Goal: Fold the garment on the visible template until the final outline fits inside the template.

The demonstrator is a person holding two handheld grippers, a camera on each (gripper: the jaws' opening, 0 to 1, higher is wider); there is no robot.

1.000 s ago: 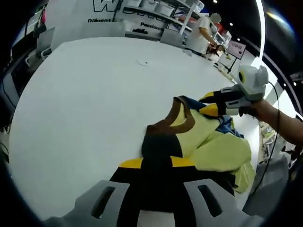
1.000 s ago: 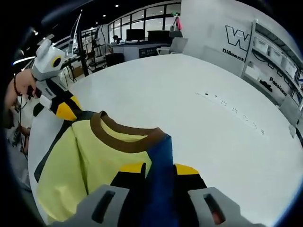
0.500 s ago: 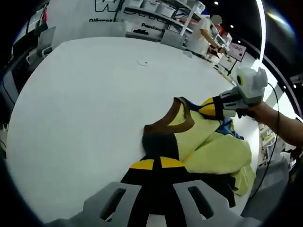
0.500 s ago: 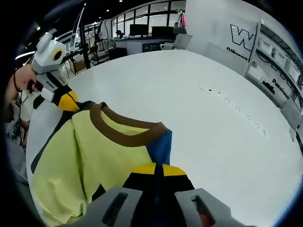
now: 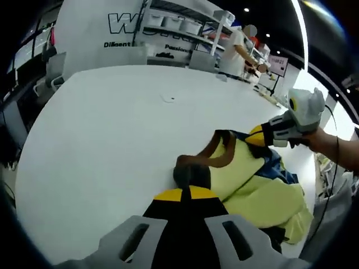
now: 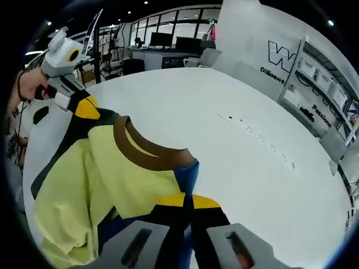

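Observation:
A yellow shirt (image 5: 252, 179) with a brown collar (image 5: 197, 162) and blue and dark parts lies bunched on the white table (image 5: 106, 134). My left gripper (image 5: 182, 194) is shut on its dark shoulder beside the collar. The right gripper (image 5: 258, 134), held by a hand, comes in from the right and pinches the far side of the neckline. In the right gripper view the same shirt (image 6: 129, 179) hangs from both grips, collar (image 6: 140, 154) pulled open. There my right gripper (image 6: 182, 200) is shut on the blue cloth, and the left gripper (image 6: 84, 107) holds the far shoulder.
The round white table (image 6: 241, 168) spreads wide beyond the shirt, with small specks (image 6: 252, 131) on it. Shelves with bins (image 5: 179, 25) and a lettered wall stand behind. A person (image 5: 235, 45) stands at the far right. Desks with monitors (image 6: 162, 42) lie beyond the table.
Both grippers' jaws have shut on the shirt beside the collar. Since then the neckline has been lifted and pulled wider, and both views have shifted a little.

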